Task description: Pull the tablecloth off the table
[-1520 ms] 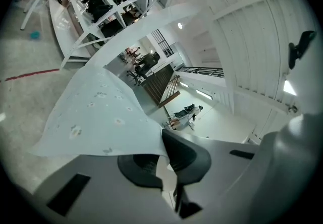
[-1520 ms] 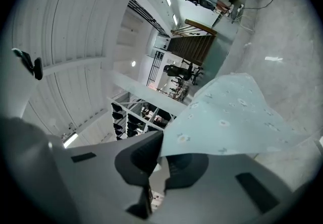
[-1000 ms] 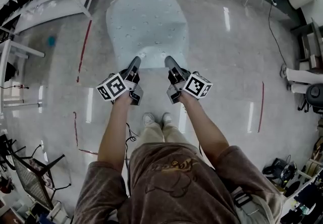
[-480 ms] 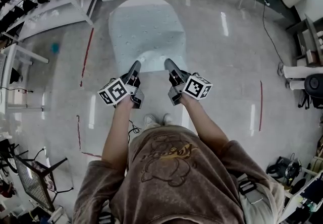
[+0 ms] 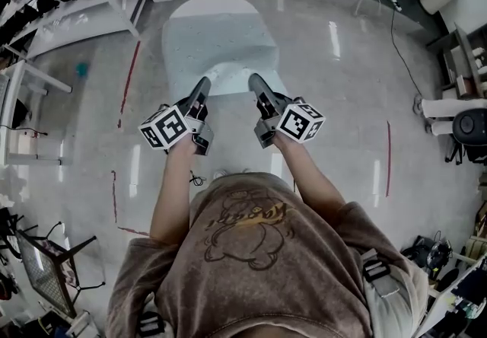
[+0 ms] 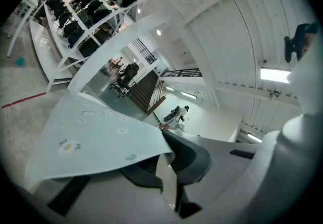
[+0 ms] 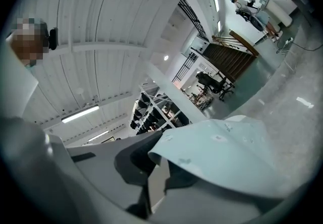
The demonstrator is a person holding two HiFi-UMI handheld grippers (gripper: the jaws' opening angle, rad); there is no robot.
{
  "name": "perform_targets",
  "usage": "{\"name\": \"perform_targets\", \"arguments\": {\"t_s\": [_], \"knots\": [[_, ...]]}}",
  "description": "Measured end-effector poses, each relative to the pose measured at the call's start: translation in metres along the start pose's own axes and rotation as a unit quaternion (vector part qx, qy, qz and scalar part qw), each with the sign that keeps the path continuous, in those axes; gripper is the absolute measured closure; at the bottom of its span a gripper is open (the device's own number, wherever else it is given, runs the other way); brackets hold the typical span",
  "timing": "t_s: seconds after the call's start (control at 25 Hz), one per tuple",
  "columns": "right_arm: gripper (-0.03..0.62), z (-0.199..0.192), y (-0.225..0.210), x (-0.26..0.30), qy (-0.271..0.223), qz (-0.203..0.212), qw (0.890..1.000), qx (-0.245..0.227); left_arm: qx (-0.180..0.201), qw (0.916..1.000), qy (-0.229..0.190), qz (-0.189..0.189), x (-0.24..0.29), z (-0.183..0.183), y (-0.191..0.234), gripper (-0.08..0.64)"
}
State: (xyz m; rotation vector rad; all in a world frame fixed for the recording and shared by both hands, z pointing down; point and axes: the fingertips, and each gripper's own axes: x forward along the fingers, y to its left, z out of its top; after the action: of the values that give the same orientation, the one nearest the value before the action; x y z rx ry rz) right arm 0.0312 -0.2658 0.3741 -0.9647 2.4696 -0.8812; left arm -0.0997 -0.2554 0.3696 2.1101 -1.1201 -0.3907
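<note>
The pale blue tablecloth (image 5: 221, 47) stretches away from the person, its near edge caught at two corners. The left gripper (image 5: 202, 90) is clamped on the left corner and the right gripper (image 5: 254, 85) on the right one, each with its jaws pressed together on the fabric. The white rounded shape past the cloth's far end is probably the table (image 5: 213, 1). Both bare forearms reach forward side by side, above the floor (image 5: 342, 100).
</note>
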Motion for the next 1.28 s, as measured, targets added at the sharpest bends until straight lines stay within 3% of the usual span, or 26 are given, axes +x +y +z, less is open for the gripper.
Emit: {"name": "perform_targets", "arguments": {"t_s": [0.28,0.56,0.92,1.28], "knots": [[0.574,0.034,0.026,-0.006,-0.02,0.01,0.999,-0.045,0.035,0.9991,-0.013,-0.021,-0.002,0.023,-0.04,0.538],[0.569,0.055,0.05,-0.008,-0.03,0.019,0.995,-0.088,0.086,0.9958,-0.028,-0.013,-0.008,0.039,-0.065,0.538],[0.569,0.062,0.081,-0.022,-0.034,0.039,0.991,-0.124,0.097,0.9943,-0.044,-0.004,-0.034,0.041,-0.091,0.538],[0.563,0.055,0.083,-0.062,-0.01,0.06,0.99,-0.13,0.096,0.994,-0.051,0.01,-0.048,0.007,-0.114,0.538]]}}
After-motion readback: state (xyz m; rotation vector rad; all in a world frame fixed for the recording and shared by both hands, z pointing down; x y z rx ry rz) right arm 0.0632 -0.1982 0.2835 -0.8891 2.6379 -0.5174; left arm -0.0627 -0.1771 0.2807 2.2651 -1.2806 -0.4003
